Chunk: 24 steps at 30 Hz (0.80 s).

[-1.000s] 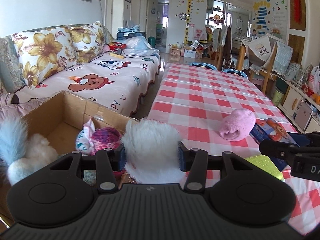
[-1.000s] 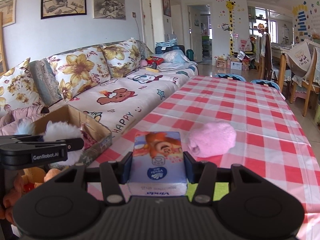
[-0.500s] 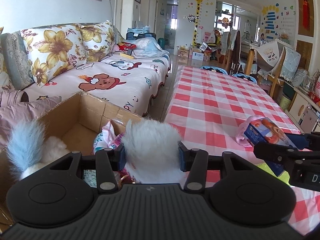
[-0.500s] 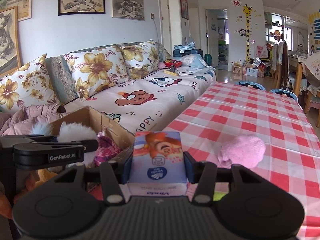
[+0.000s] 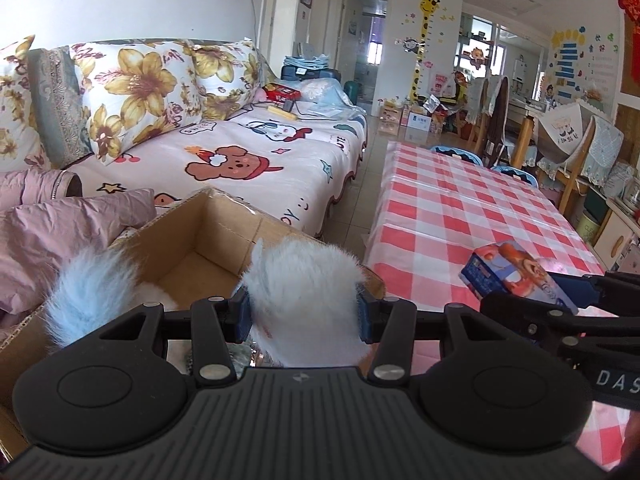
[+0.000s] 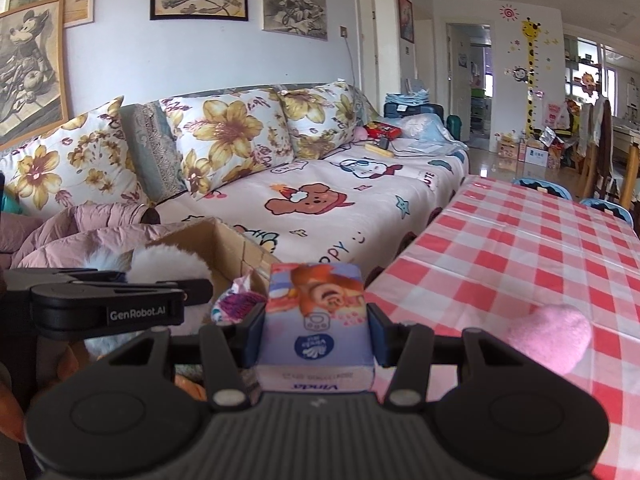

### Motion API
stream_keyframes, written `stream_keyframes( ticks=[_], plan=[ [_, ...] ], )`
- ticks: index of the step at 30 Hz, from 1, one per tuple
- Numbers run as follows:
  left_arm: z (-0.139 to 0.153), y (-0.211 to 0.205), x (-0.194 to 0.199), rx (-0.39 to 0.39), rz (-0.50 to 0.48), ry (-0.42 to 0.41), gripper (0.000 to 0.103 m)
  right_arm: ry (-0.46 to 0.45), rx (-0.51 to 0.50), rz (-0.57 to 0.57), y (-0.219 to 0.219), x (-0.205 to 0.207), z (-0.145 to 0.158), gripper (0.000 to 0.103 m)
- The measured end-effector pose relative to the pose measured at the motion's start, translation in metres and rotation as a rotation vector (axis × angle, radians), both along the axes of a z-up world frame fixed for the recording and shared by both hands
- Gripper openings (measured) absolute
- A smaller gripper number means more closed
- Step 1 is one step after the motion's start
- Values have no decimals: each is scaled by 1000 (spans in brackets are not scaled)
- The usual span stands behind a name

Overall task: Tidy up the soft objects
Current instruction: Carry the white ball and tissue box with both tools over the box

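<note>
Your left hand-held gripper (image 5: 302,314) is pinching a white fluffy toy (image 5: 300,280), one pad pressed into the fur on each side. The toy hangs over the near edge of the cardboard box (image 5: 224,236), which opens toward 11 o'clock in the left wrist view. A pale blue furry tuft (image 5: 90,284) sits at 9 o'clock, at the box's left side. Beyond the box lies a pink jacket (image 5: 60,236), then the sofa (image 5: 260,156) with flowered cushions.

Your right hand-held gripper (image 6: 316,334) is clamped on a tissue pack (image 6: 316,320), pads against both of its sides. In the right wrist view, a pink plush (image 6: 548,336) rests on the desk (image 6: 520,248) at 3 o'clock. The box is at 10 o'clock, with a purple and white toy (image 6: 236,304) at its rim just beside the tissue pack.
</note>
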State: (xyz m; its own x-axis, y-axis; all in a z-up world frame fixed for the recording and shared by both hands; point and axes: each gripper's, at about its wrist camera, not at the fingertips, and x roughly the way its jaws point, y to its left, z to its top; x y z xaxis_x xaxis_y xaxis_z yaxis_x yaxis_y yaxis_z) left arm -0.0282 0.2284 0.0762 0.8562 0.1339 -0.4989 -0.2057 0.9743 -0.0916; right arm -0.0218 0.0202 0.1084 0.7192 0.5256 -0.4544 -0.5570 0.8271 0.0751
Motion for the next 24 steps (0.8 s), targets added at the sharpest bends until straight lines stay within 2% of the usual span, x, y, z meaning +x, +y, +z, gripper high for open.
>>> stream_keyframes(
  ticks=[13,24],
  plan=[
    [1,29,4,-55,83,10,59,11,-53,116,56,21,-19,51],
    [2,32,13,-62,96,21,60,53,-57,201,89,26,-37,51]
  ],
)
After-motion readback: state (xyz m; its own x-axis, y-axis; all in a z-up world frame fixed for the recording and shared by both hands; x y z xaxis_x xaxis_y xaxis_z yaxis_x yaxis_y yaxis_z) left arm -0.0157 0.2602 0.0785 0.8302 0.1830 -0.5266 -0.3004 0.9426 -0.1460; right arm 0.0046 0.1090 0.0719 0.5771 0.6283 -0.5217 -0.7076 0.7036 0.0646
